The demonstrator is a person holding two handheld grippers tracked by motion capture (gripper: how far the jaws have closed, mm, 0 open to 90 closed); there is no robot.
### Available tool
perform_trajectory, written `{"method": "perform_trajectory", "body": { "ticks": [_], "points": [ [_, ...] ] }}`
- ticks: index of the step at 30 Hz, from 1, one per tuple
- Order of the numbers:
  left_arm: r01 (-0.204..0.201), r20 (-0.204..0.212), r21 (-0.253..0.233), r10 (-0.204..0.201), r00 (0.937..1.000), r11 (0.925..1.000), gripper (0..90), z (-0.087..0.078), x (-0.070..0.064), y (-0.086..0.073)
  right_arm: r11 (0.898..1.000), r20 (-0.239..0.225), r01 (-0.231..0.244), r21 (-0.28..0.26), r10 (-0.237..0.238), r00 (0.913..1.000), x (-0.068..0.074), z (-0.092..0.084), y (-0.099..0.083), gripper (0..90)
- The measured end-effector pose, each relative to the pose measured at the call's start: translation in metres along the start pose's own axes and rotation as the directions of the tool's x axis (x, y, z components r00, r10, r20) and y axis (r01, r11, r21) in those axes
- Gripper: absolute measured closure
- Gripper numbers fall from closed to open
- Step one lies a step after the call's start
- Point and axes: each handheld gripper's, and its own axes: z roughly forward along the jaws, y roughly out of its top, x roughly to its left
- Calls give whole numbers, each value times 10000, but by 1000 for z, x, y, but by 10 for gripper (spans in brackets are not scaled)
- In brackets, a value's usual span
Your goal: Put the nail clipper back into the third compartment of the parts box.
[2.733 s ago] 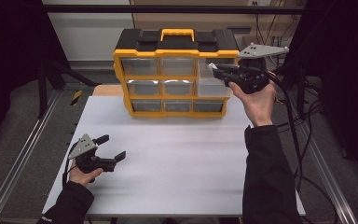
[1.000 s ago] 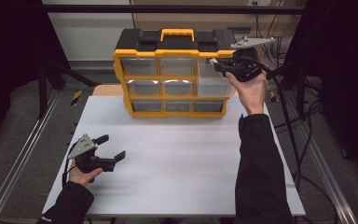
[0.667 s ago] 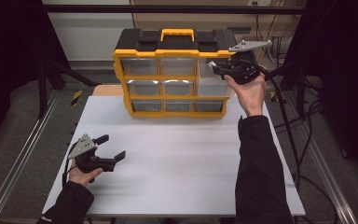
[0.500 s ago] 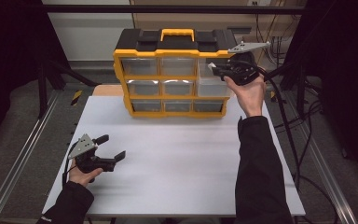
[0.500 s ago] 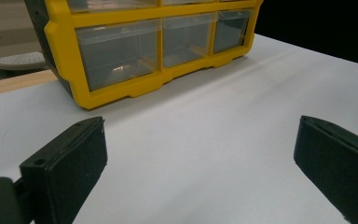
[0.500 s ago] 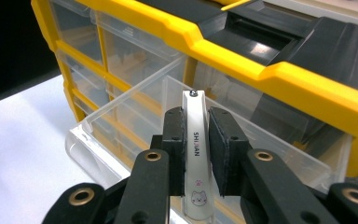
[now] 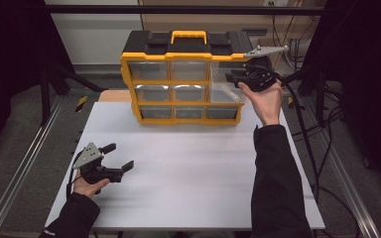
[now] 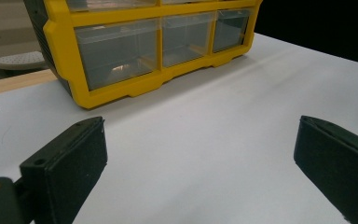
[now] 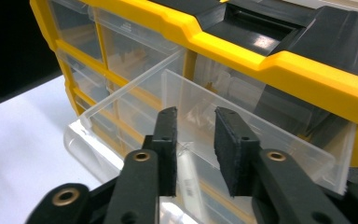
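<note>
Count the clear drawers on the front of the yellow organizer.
9, in three rows of three on the organizer: top row, middle row, bottom row. The top right drawer is pulled out, and the one below it too.

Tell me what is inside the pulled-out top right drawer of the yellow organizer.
The clear drawer looks empty through its walls; the right gripper covers part of its front and floor.

Both sleeves black, long, to the wrists. Left tool [image 7: 113,159]: black body, two flat matte-black jaws w/ foam-like pads, grey 3-cornered plate on top. Right tool [image 9: 195,140]: same black build, brass-coloured screw eyelets below the pads, grey plate on top, black cable trailing behind it.
</note>
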Motion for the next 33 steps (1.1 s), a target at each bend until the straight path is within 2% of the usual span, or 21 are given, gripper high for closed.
{"method": "perform_trajectory", "body": {
  "ticks": [6,11,17,25,27,33],
  "points": [
    [-8,-5,19,8,10000,10000,22,0,0,0,9993,19,-59,-360,60,10000,0,-6,-2,589],
    [-8,-12,37,8,10000,10000,22,0,0,0,9960,103,-81,-889,91,9999,1,-15,-4,473],
    [-17,-16,43,17,10000,10000,22,0,0,0,9833,78,-306,-1792,325,9994,5,-28,-6,269],
    [-18,-12,70,18,10000,10000,21,1,0,-1,9695,-107,-327,-2427,310,9995,19,-46,-17,69],
    [-26,-6,76,26,10000,10000,21,1,0,-1,9659,-159,-306,-2570,274,9995,23,-50,-22,45],
    [-41,-10,78,41,10000,10000,21,1,-1,-1,9633,-246,-124,-2682,61,9997,36,-59,-37,18]
  ]
}}
